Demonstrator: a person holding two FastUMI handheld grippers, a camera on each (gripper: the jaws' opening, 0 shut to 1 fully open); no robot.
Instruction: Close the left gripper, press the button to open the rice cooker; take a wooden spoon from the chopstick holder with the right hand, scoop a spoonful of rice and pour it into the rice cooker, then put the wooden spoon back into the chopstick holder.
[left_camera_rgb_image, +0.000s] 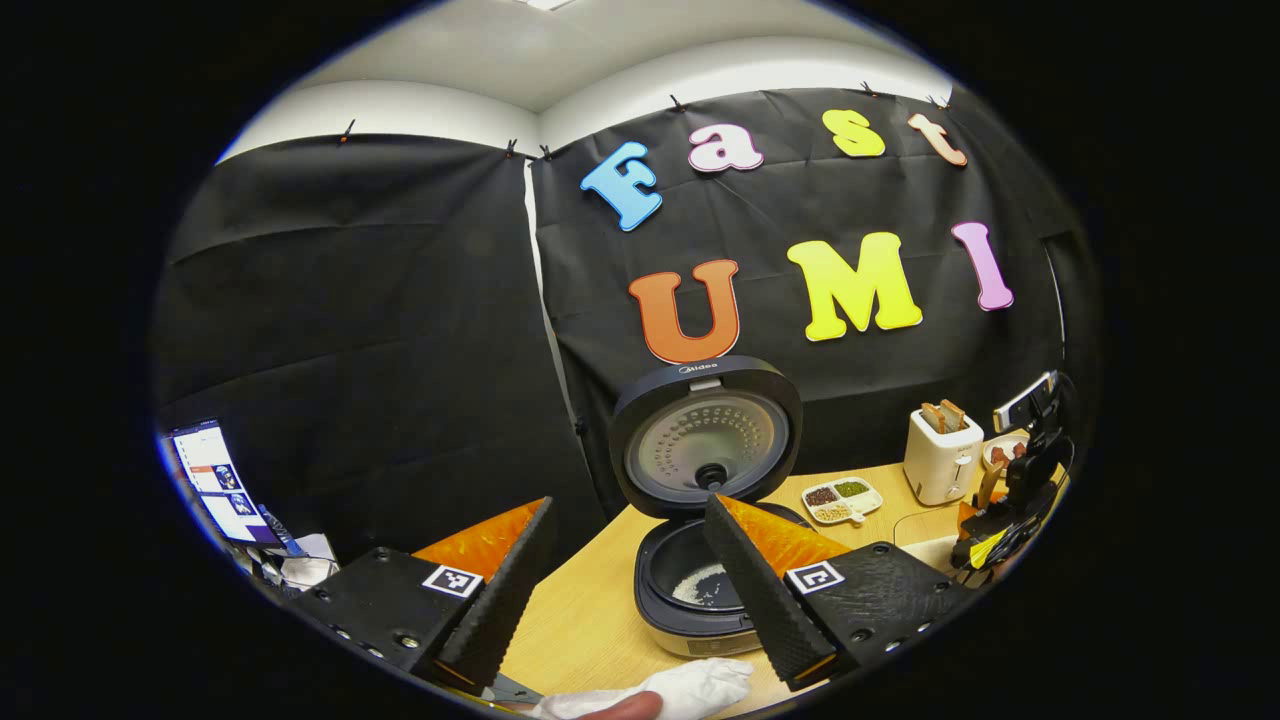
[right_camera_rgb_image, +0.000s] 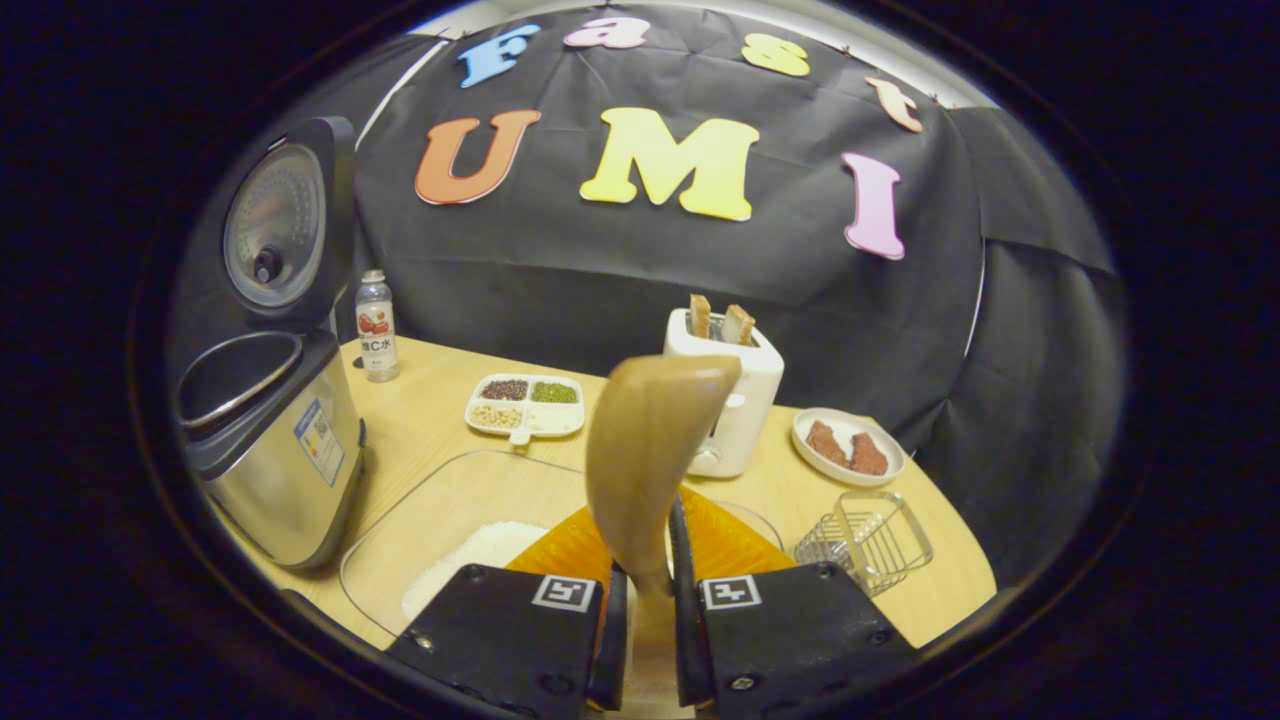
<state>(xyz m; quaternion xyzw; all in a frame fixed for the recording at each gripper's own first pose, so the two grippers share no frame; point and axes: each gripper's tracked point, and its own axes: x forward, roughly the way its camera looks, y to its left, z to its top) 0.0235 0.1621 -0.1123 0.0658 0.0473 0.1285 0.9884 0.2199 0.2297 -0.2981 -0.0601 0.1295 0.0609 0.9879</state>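
Right gripper view: spoon (right_camera_rgb_image: 650, 450) clamped upright in the right gripper (right_camera_rgb_image: 640, 620), bowl empty. Cooker (left_camera_rgb_image: 700, 540) stands open at the counter's left edge, some rice inside, so returning it to the holder (right_camera_rgb_image: 868, 540) likely remains. Left gripper (left_camera_rgb_image: 630, 590) fingers wide.

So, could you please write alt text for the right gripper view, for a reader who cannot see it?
The right gripper grips a wooden spoon by its handle, bowl raised. Below lies a clear tray holding white rice; at left the rice cooker stands open, and a wire holder sits at right.
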